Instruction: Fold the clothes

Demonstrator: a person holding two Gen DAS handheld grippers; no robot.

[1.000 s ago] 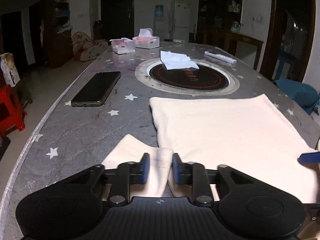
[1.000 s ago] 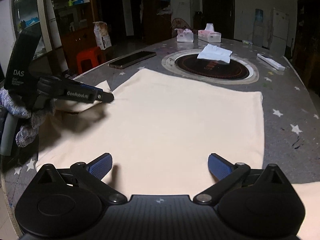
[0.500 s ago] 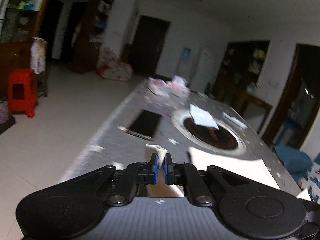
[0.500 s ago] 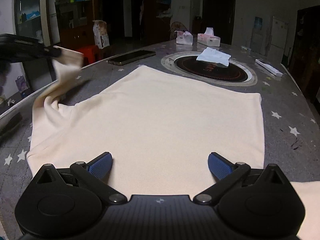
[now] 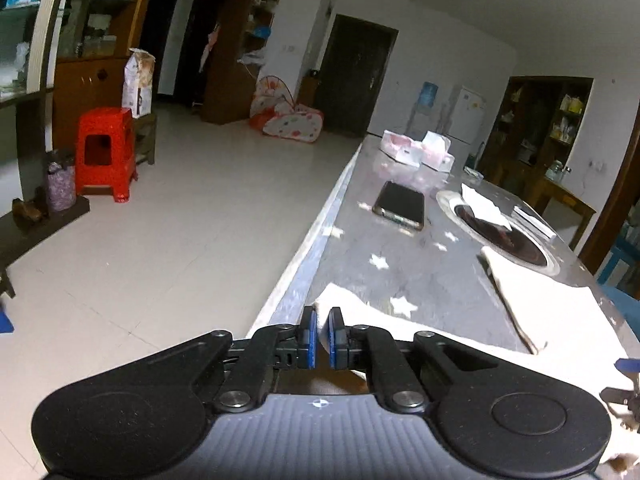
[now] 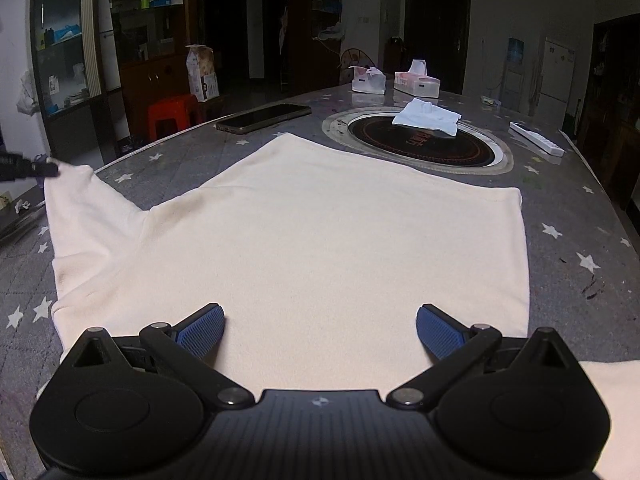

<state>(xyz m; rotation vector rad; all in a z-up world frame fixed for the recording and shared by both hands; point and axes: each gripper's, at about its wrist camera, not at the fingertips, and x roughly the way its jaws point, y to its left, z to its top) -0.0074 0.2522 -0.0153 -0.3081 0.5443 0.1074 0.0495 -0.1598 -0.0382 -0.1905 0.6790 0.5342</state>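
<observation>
A: Where does the garment lie?

B: The cream shirt (image 6: 320,248) is spread flat on the star-patterned table (image 6: 580,240), its far hem just short of the round hotplate inset (image 6: 420,144). One sleeve (image 6: 80,200) is drawn out toward the table's left edge.

A: Any containers?

B: Two tissue boxes (image 6: 394,82) stand side by side at the far end of the table, each with a tissue sticking up from the top. A loose white tissue (image 6: 426,116) lies on the hotplate inset.

A: And the grippers?

B: The left gripper (image 5: 322,334) has its blue pads pressed close together, pinching the sleeve's end (image 5: 340,304) between them at the table's edge. In the right view its dark tip (image 6: 28,168) meets the sleeve cuff. The right gripper (image 6: 320,326) hangs over the shirt's near part with its fingers (image 6: 202,328) spread wide, holding nothing.

A: Anything else around?

B: A phone (image 6: 264,118) lies left of the hotplate inset, a white remote (image 6: 536,138) to the right. A red stool (image 5: 105,152) stands on the floor.
</observation>
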